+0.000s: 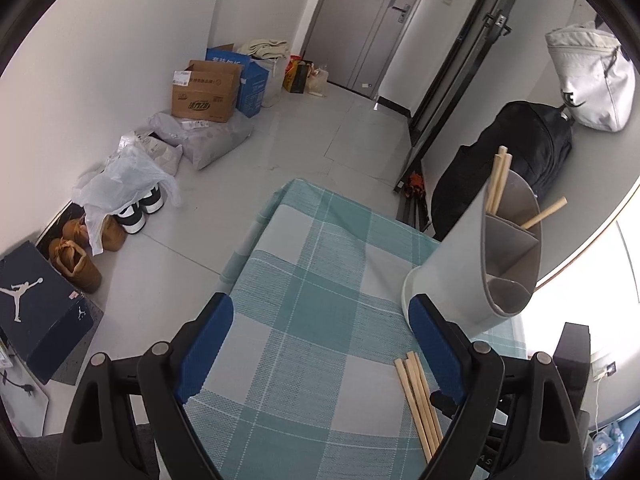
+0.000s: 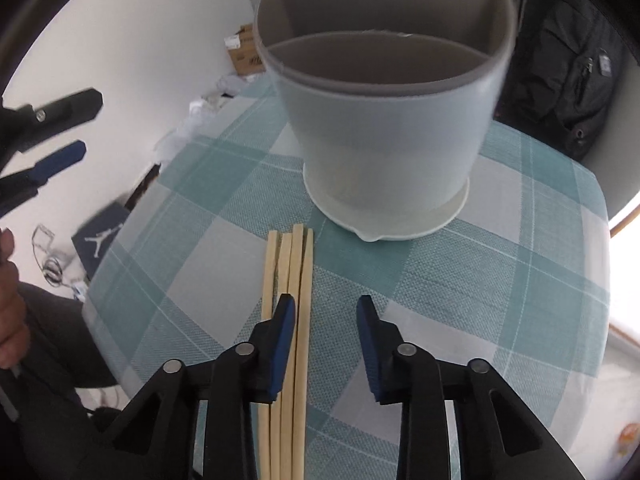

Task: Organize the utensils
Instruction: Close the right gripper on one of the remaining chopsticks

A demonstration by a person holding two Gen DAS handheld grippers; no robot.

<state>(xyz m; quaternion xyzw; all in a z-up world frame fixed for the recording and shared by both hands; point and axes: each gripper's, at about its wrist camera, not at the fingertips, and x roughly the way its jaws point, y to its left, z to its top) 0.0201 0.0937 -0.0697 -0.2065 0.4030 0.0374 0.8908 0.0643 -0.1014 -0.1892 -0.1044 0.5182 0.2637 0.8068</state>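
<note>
A pale grey utensil holder (image 2: 384,120) with inner dividers stands on the checked tablecloth (image 2: 500,264); it also shows in the left wrist view (image 1: 476,252), with chopsticks (image 1: 498,184) standing in its far compartments. Several wooden chopsticks (image 2: 290,344) lie side by side on the cloth in front of the holder, also seen in the left wrist view (image 1: 420,396). My right gripper (image 2: 326,320) is open just above them, its left finger over the bundle. My left gripper (image 1: 320,320) is open and empty over the cloth, left of the holder.
The table (image 1: 304,240) is small, with edges close on all sides. On the floor to the left are shoes (image 1: 136,212), a shoebox (image 1: 40,312), cardboard boxes (image 1: 204,92) and bags. A black backpack (image 1: 508,168) stands behind the holder.
</note>
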